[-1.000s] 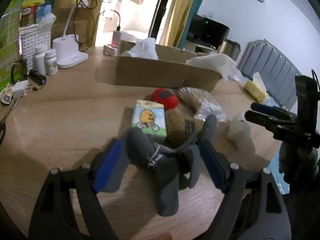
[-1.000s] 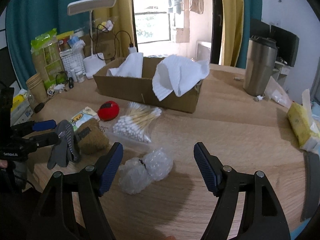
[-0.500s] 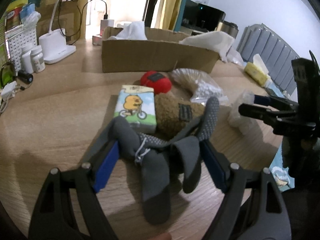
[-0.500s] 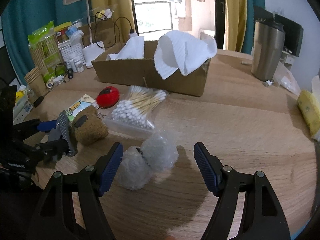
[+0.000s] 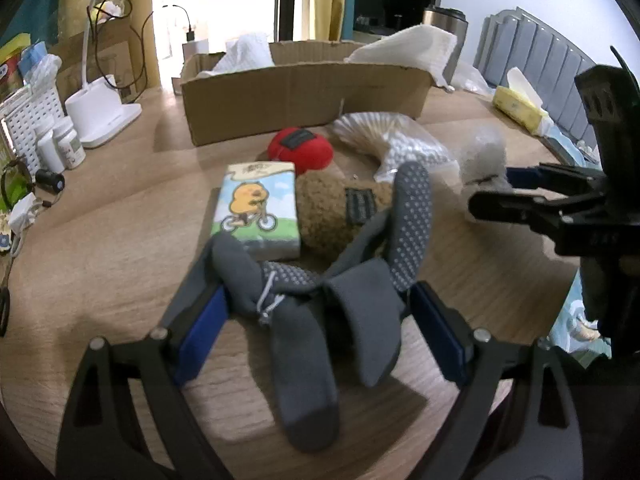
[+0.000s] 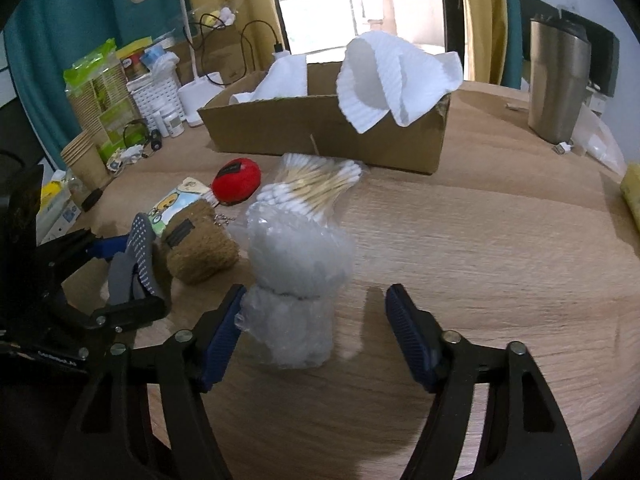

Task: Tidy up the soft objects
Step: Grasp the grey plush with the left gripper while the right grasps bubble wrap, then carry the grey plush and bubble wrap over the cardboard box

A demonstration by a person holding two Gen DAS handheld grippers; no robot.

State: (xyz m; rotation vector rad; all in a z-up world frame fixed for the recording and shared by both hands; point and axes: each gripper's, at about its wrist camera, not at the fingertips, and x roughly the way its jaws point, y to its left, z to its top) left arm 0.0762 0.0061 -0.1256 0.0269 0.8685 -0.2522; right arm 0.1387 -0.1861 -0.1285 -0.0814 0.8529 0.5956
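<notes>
- In the left wrist view the left gripper point(image 5: 316, 312) sat low in the frame, its blue pads point(image 5: 202, 326) pressed against either side of a bundle of grey socks point(image 5: 320, 292), so it was holding the socks
- One sock toe hung down toward the bottom centre of that frame, over the wooden table point(image 5: 100, 240); another, dotted with grip studs, stuck up toward the centre
- Just above the socks lay a tissue pack point(image 5: 258, 208) printed with a yellow cartoon on a bicycle, with a brown plush toy point(image 5: 340, 212) touching its right edge
- A red plush toy point(image 5: 300, 148) sat above those two, and a bag of cotton swabs point(image 5: 396, 140) lay to its right
- A cardboard box point(image 5: 304, 96) stretched across the upper centre, with white cloths point(image 5: 404, 46) draped over its rim
- In the right wrist view the right gripper point(image 6: 316, 330) was spread wide in the lower centre of the frame
- A clear bubble-wrap bundle point(image 6: 296, 276) stood between its fingers, close against the left pad point(image 6: 222, 338) and well apart from the right one, not clamped
- A steel tumbler point(image 6: 558, 80) stood at the upper right of that frame, and a white desk lamp point(image 6: 188, 20) at the upper left
</notes>
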